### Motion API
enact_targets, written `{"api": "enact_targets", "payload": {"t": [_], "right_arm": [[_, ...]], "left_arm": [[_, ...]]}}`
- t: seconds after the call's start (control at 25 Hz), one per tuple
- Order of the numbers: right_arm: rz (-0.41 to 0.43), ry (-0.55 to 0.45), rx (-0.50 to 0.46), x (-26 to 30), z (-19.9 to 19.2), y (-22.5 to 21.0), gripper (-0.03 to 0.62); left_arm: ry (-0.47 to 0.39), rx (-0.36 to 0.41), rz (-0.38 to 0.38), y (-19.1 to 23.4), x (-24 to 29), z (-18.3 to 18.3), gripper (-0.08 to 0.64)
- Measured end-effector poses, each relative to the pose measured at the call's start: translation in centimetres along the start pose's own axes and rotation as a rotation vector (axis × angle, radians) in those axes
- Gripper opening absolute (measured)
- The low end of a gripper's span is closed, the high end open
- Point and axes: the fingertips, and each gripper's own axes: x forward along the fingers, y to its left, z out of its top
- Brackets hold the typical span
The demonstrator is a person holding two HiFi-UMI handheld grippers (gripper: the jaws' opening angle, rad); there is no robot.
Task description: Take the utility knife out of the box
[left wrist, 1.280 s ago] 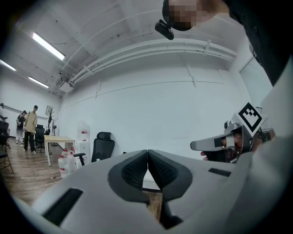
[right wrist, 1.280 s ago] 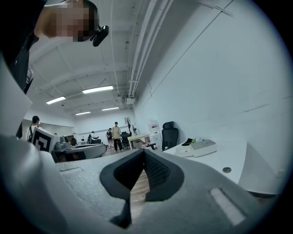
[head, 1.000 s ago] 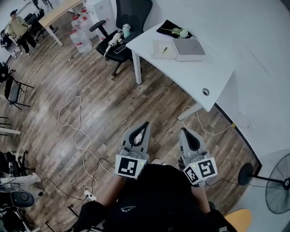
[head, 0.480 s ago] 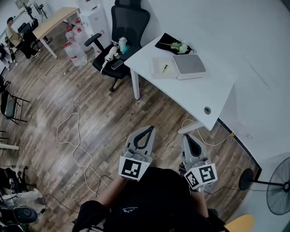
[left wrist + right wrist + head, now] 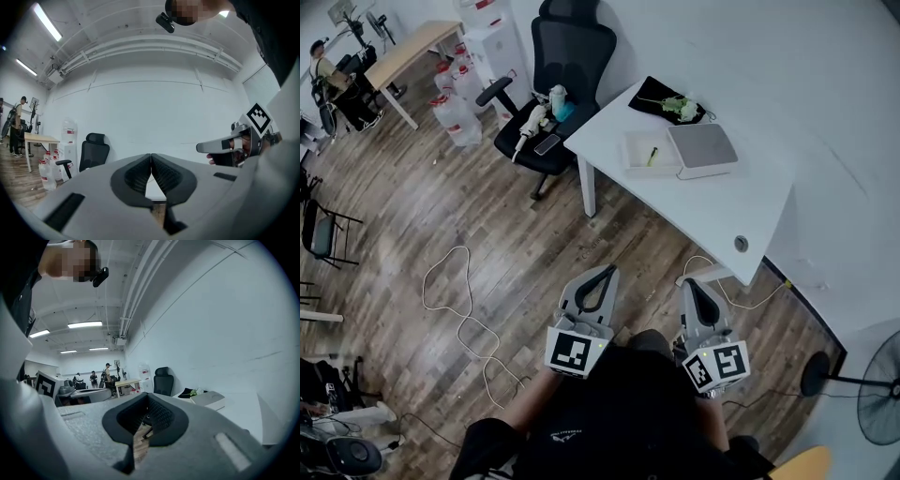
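Note:
A white table stands ahead at the upper right of the head view. On it lies an open shallow white box with a small yellow-green utility knife inside, and a closed grey box beside it. My left gripper and right gripper are held side by side over the wooden floor, well short of the table. Both are shut with nothing between the jaws. In the left gripper view the left gripper has its pads pressed together. The right gripper also shows closed tips, with the grey box far ahead.
A black office chair with items on its seat stands left of the table. Water jugs and a wooden desk are farther left. A white cable loops over the floor. A black cloth with flowers lies on the table's far end. A fan stands at the right.
Both grippers have been carried forward together, still shut and empty. The table and chair have slid down and right in the head view, so they now look nearer.

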Motion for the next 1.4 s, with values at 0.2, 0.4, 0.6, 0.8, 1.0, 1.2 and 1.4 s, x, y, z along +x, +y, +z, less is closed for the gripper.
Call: {"api": "enact_targets", "payload": {"t": [0.2,0.4,0.6,0.8,1.0,1.2,1.4], "right_arm": [[0.006,0.002,0.012,2.1,-0.1,-0.4,0.004],[0.058,-0.007,0.006,4.4,0.2,-0.8,0.005],[0.109,0.001,-0.005,7.9,0.9,-2.6,0.004],[0.142,0.014,-0.007,11.8,1.6,-5.0,0.005],[0.177,0.01,-0.004,15.3,3.1,-8.6,0.003],[0.209,0.022,0.001,18.5,4.6,-12.9,0.004],[0.262,0.038,0.004,21.6,5.3,-16.4,0.005]], "left_arm": [[0.016,-0.002,0.007,1.7,1.0,-0.5,0.006],[0.017,-0.012,0.054,3.4,1.9,-0.7,0.006],[0.025,-0.018,0.124,5.7,4.2,-0.9,0.006],[0.038,0.001,0.149,7.2,7.5,-1.2,0.006],[0.042,0.022,0.17,8.4,12.2,-0.8,0.006],[0.037,0.014,0.226,9.6,17.0,0.2,0.006],[0.052,0.024,0.257,9.6,21.2,-0.2,0.006]]}}
